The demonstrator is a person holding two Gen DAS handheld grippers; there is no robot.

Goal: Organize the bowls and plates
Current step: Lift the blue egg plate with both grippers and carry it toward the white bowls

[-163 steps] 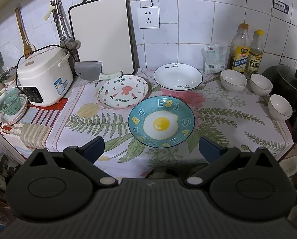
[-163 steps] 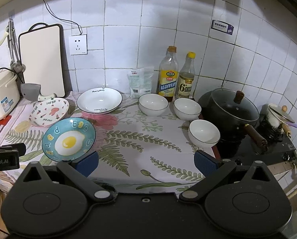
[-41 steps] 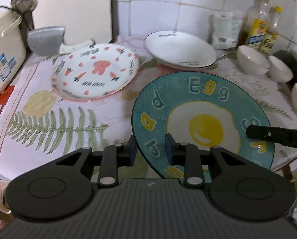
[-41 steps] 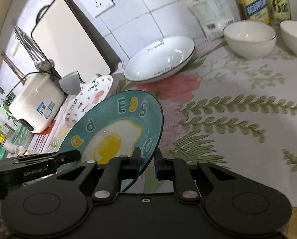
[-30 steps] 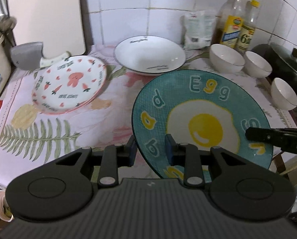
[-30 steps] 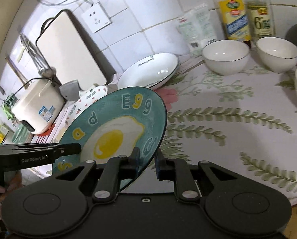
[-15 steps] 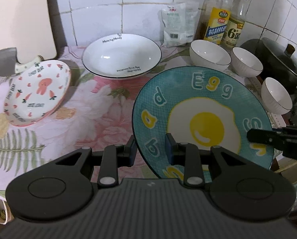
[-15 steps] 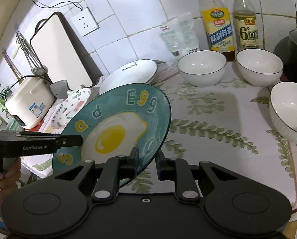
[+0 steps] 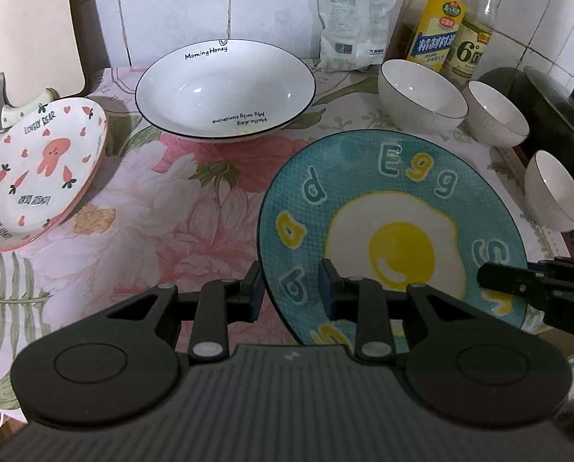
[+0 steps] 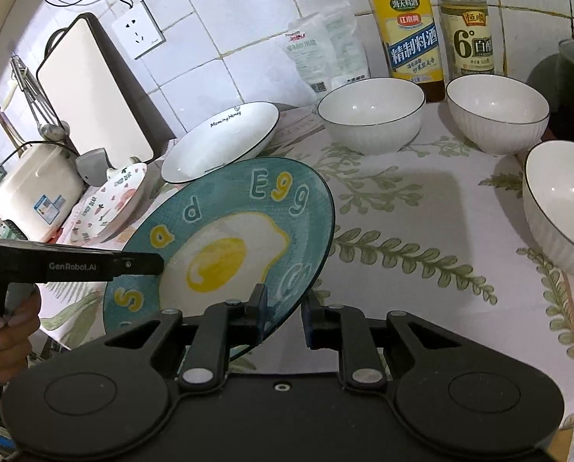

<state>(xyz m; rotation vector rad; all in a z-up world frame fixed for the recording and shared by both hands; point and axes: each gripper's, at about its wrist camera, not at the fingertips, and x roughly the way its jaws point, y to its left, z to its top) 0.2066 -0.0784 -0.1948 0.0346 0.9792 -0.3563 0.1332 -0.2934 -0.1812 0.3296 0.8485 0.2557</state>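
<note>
Both grippers hold the teal egg plate (image 9: 394, 208) in the air above the counter. My left gripper (image 9: 292, 292) is shut on its near-left rim. My right gripper (image 10: 283, 310) is shut on its right rim; the plate (image 10: 225, 231) tilts in that view. The white Morning Honey plate (image 9: 225, 88) sits at the back, the pink Lovely Bear plate (image 9: 36, 169) to its left. Three white bowls stand on the right: one (image 9: 421, 94) at the back, one (image 9: 498, 119) beside it, one (image 9: 554, 196) nearer.
Two sauce bottles (image 9: 437, 27) and a white packet (image 9: 348, 42) stand against the tiled wall. A dark pot with lid (image 9: 556, 111) is at far right. A cutting board (image 10: 94, 88), a cleaver (image 10: 94, 165) and a rice cooker (image 10: 36, 188) are on the left.
The egg plate, held by both grippers, has moved right and toward the back of the counter. The white plate and the bowls now look closer; the pink plate has slid to the left edge.
</note>
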